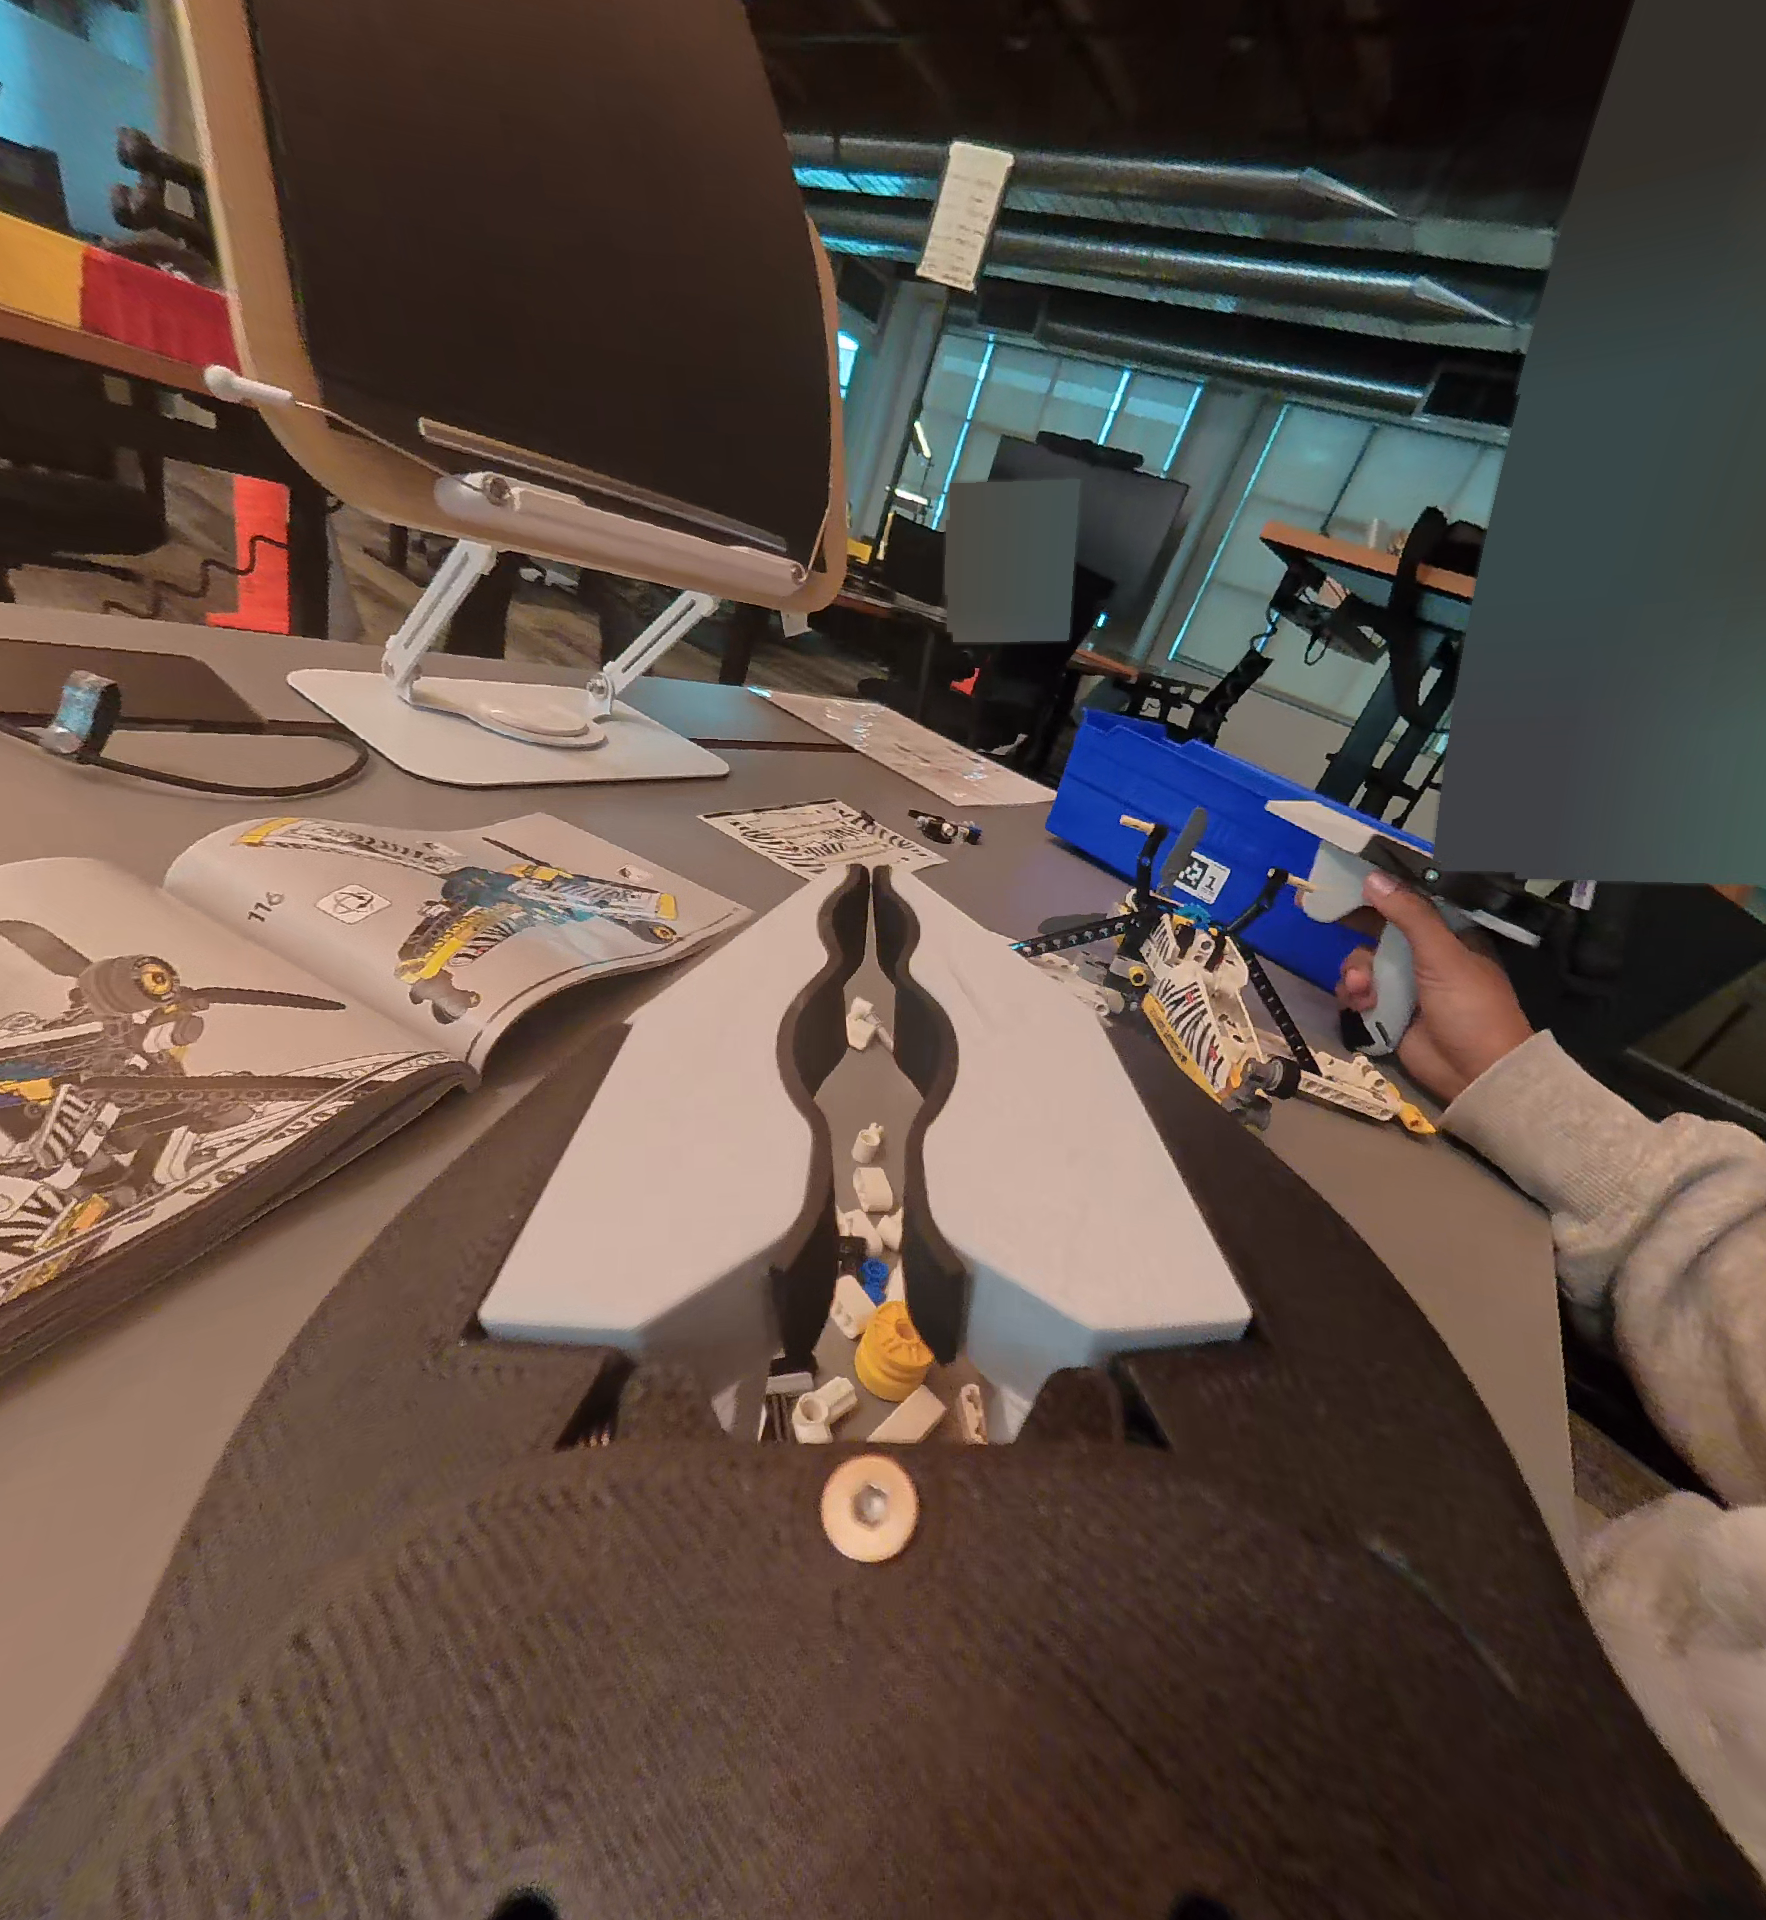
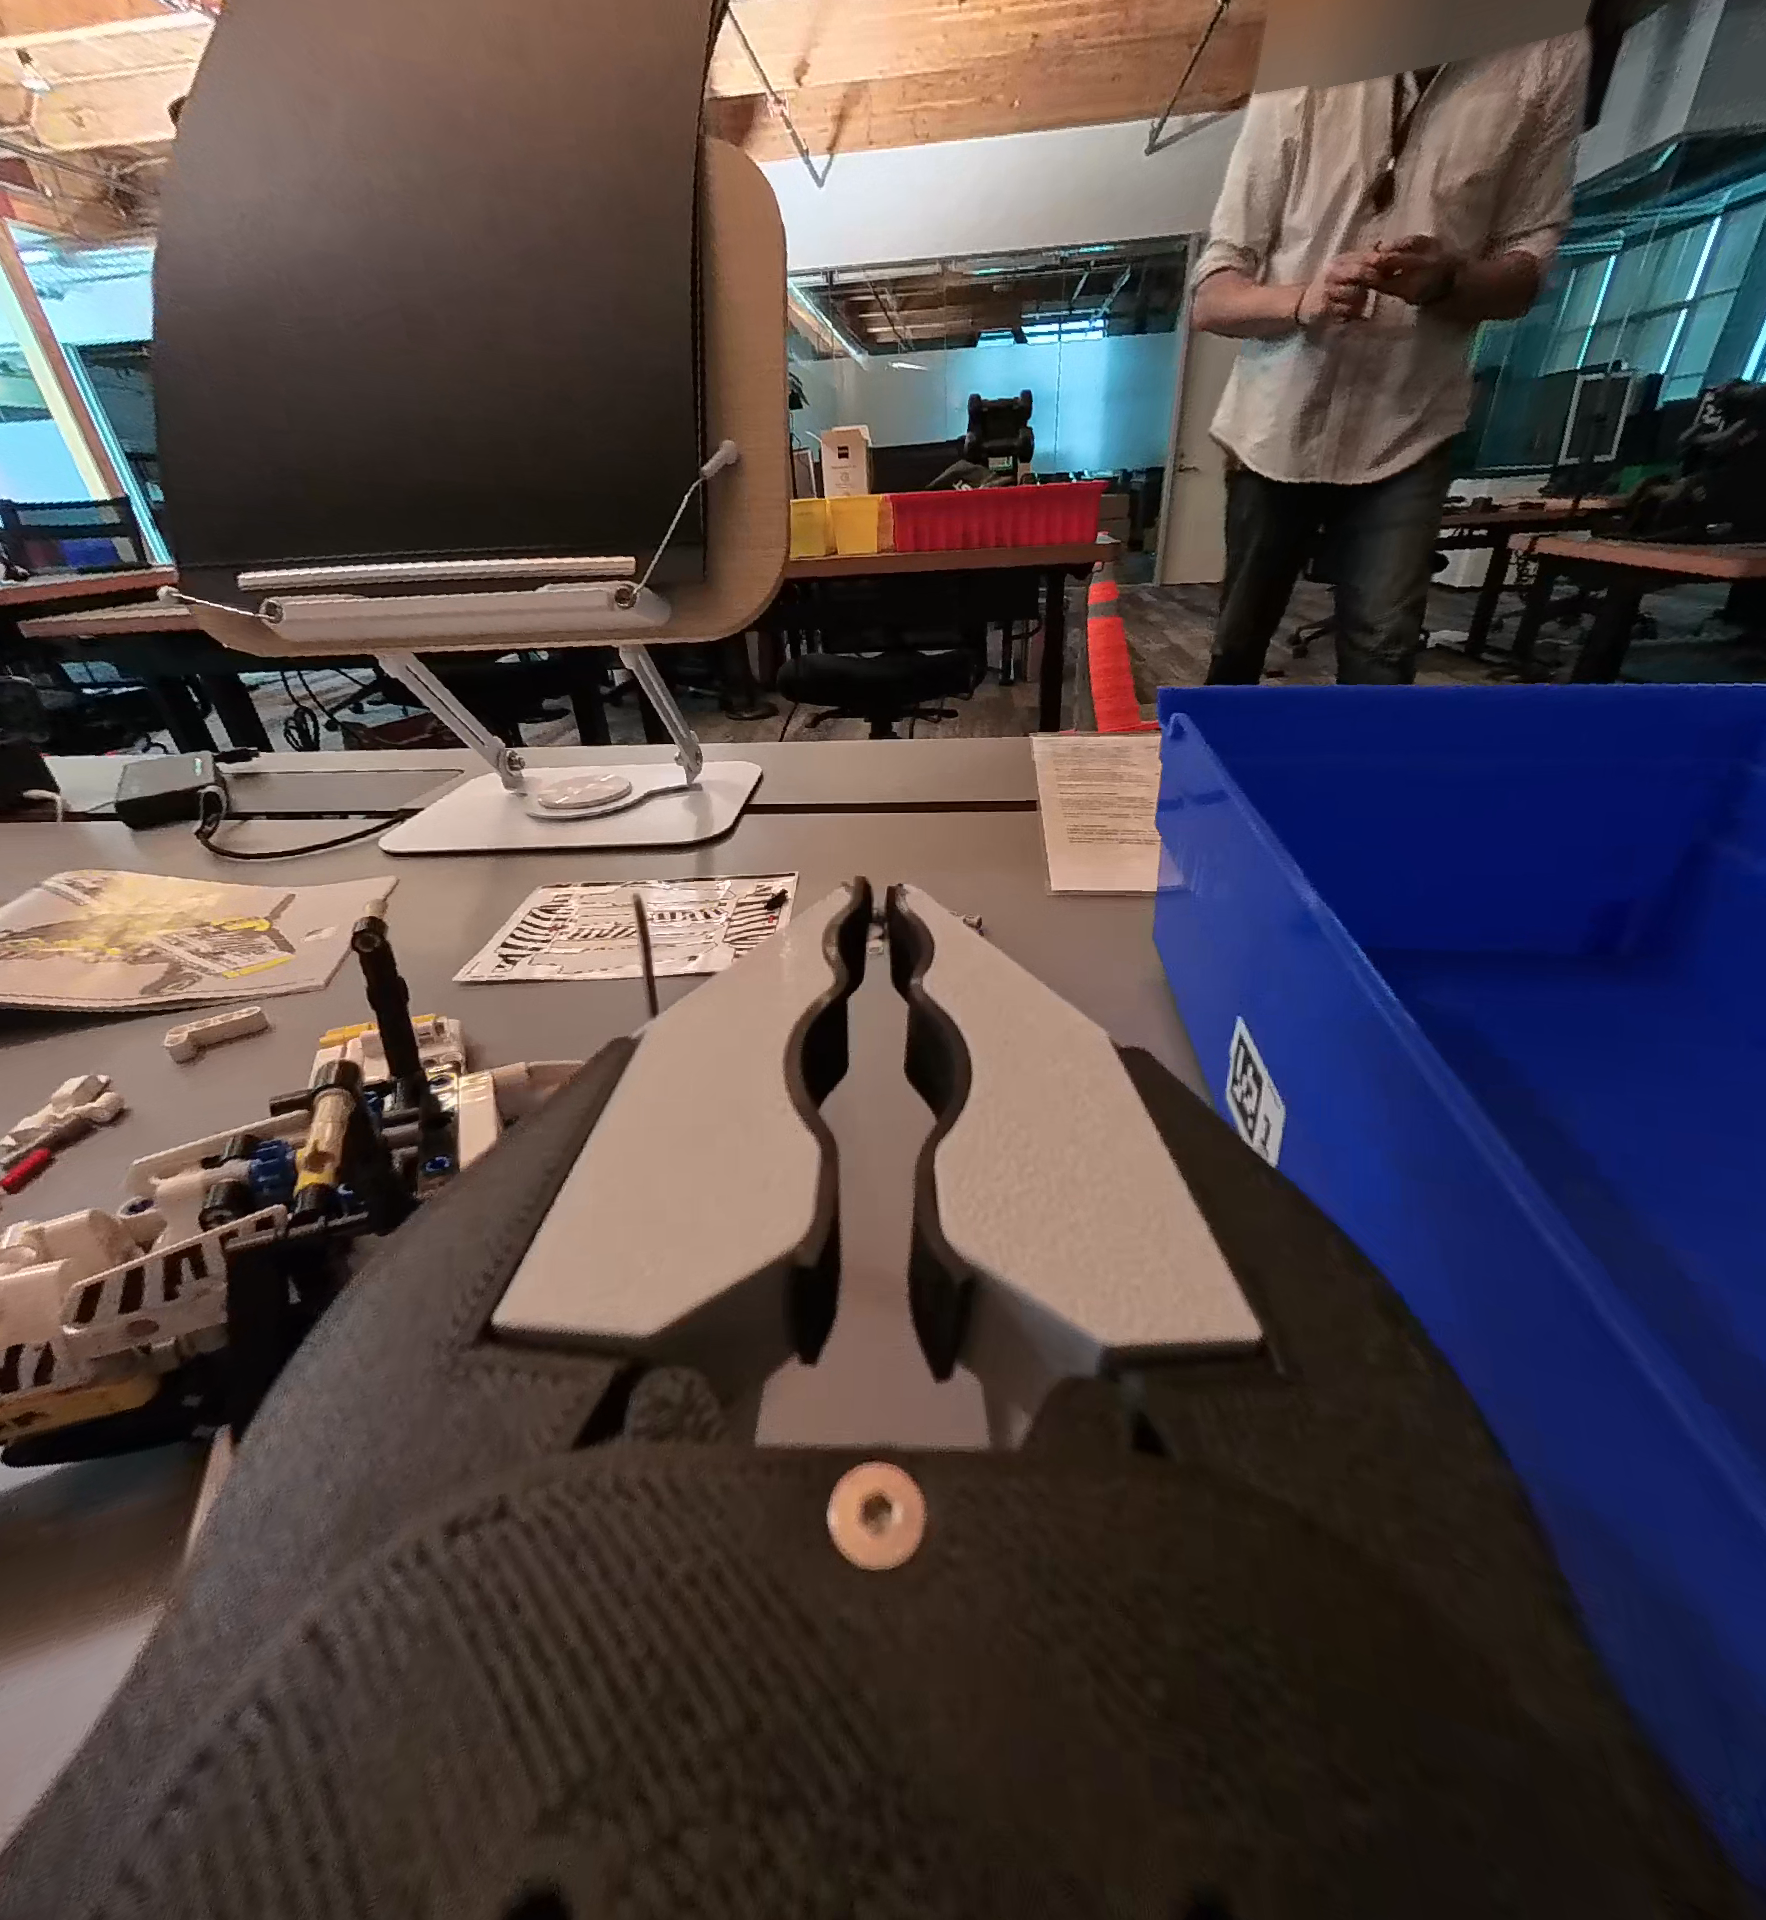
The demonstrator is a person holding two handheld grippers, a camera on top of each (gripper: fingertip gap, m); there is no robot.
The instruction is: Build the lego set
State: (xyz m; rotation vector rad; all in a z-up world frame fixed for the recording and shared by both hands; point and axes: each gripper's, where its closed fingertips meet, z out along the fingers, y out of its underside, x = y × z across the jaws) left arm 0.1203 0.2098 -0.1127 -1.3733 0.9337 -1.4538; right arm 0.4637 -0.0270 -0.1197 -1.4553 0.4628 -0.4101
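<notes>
A partly built lego model with zebra-striped panels lies on the grey table, at the right in the left wrist view and at the lower left in the right wrist view. My left gripper is shut and empty, hovering over a small pile of loose pieces, among them a yellow wheel and white connectors. My right gripper has its jaws nearly closed with nothing clearly held, and sits between the model and a blue bin. A hand holds it.
An open instruction booklet lies to the left and a sticker sheet sits ahead. A screen on a white stand is behind, with a cable. Loose white pieces lie left of the model. A person stands beyond the table. Spacing between my two grippers at the tips: around 40 cm. My left gripper is the nearer one to the yellow wheel: about 11 cm, against 40 cm.
</notes>
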